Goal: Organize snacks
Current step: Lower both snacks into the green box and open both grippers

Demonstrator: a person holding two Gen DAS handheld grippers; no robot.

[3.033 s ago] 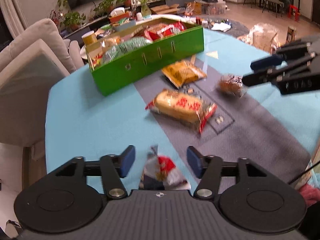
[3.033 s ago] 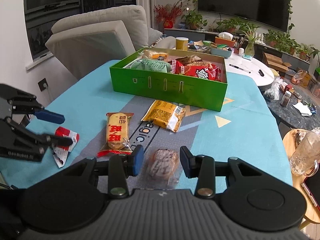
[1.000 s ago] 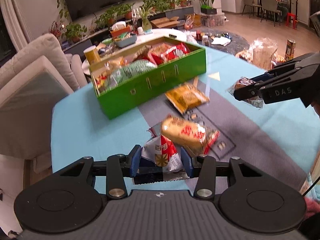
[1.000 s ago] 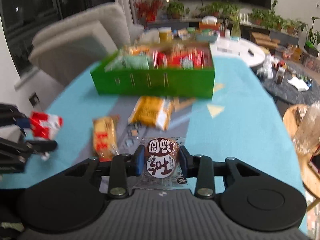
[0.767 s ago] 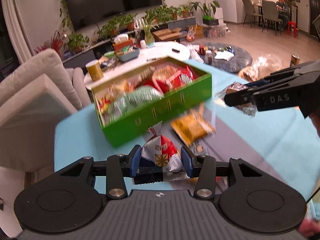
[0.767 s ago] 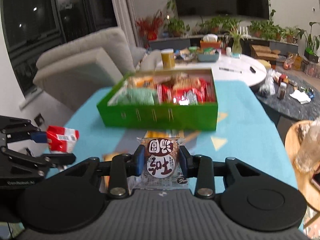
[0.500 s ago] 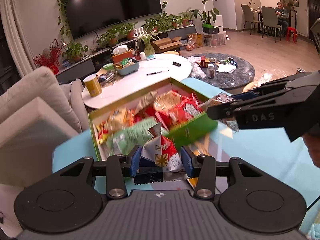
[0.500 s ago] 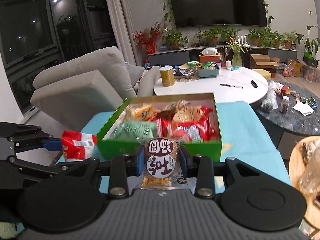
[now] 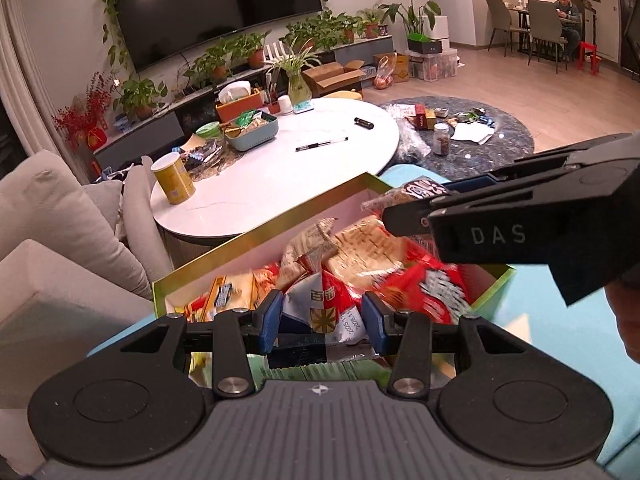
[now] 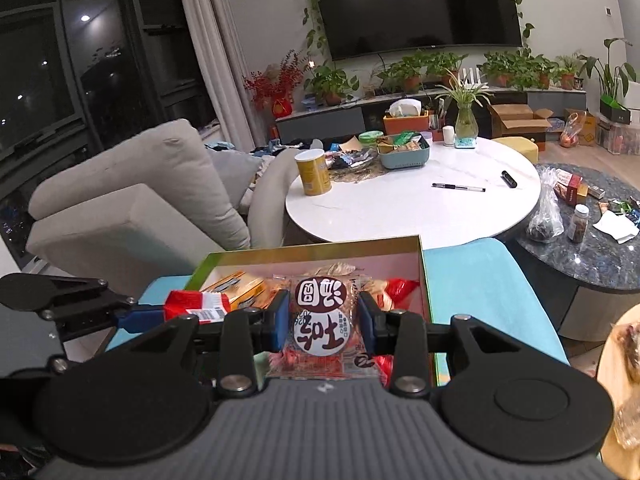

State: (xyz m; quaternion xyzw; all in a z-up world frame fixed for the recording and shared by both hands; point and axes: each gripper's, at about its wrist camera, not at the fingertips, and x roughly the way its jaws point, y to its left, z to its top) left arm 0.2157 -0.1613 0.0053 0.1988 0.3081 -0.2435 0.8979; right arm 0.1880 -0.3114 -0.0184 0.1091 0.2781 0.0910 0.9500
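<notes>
Left gripper (image 9: 323,317) jaws clamp red-white snack packet (image 9: 326,306); right gripper (image 10: 323,317) jaws clamp round brown-label cake packet (image 10: 322,322); both above green snack box (image 10: 425,280).

We hold both black two-finger claws side by side, tilted downward — our left claw (image 9: 323,318) pinched tight on what it carries, our right claw (image 10: 323,318) clamped wider, its blue pads (image 10: 280,320) pressing in from both sides.
</notes>
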